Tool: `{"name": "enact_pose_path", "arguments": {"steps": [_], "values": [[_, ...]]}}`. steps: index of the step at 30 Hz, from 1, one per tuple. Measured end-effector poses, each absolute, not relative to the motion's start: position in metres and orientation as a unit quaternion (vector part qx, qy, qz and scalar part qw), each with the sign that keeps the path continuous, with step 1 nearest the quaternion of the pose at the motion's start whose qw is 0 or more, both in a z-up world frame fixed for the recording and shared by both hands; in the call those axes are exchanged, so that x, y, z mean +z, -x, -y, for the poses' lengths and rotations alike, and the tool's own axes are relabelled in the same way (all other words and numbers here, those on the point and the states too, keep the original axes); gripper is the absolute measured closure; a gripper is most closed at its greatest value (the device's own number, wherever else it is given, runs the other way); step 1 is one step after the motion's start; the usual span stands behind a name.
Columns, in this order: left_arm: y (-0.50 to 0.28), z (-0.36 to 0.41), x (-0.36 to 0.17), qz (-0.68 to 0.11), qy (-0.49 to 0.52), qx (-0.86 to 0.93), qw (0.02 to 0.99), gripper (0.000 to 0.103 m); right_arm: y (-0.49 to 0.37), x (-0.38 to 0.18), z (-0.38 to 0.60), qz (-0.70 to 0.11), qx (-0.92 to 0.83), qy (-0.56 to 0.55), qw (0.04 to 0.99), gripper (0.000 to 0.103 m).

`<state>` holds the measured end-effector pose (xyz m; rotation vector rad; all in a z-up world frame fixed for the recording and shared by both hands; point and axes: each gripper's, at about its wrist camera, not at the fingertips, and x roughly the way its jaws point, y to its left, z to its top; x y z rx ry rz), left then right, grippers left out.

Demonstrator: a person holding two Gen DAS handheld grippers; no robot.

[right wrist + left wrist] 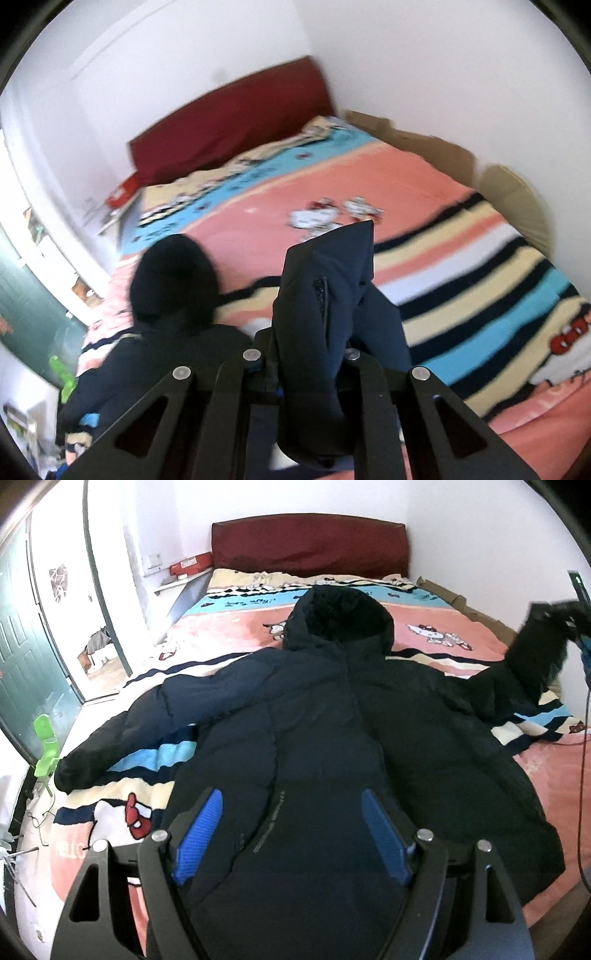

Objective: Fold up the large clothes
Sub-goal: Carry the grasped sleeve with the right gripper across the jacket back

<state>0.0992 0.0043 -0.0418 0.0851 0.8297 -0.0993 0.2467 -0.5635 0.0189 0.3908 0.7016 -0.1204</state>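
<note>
Dark navy hooded puffer jacket (332,709), spread flat across the bed, filling the centre and lower half of my left wrist frame. Hood (338,614) points toward upper centre, black lining showing. 1 sleeve (122,738) stretches to the lower left, cuff lying flat. Other sleeve (532,653) is lifted off the bed at the right edge. In my right wrist frame, that sleeve's cuff (332,295) stands upright at centre, bunched and creased.
</note>
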Motion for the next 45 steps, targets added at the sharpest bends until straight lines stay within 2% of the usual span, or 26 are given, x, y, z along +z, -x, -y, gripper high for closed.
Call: {"name": "enact_pose_path", "arguments": {"steps": [5,11,25,35,45], "values": [[-0.092,-0.022,-0.033,-0.401,-0.025,-0.055,0.914,0.026,-0.266,0.046,0.481,-0.335,-0.018,-0.158,0.929,0.091],[-0.087,-0.058,-0.033,-0.392,-0.006,-0.041,0.919,0.026,-0.285,0.041,0.399,-0.345,0.016,-0.139,0.928,0.091],[-0.097,-0.137,-0.058,-0.407,0.025,-0.010,0.913,0.026,-0.323,-0.048,0.239,-0.414,0.048,-0.070,0.906,0.091],[-0.103,-0.178,-0.075,-0.415,0.031,0.005,0.909,0.026,-0.334,-0.112,0.185,-0.456,0.017,-0.030,0.889,0.090],[-0.107,-0.191,-0.081,-0.418,0.034,0.008,0.908,0.026,-0.335,-0.136,0.154,-0.468,0.011,-0.005,0.884,0.089]]}}
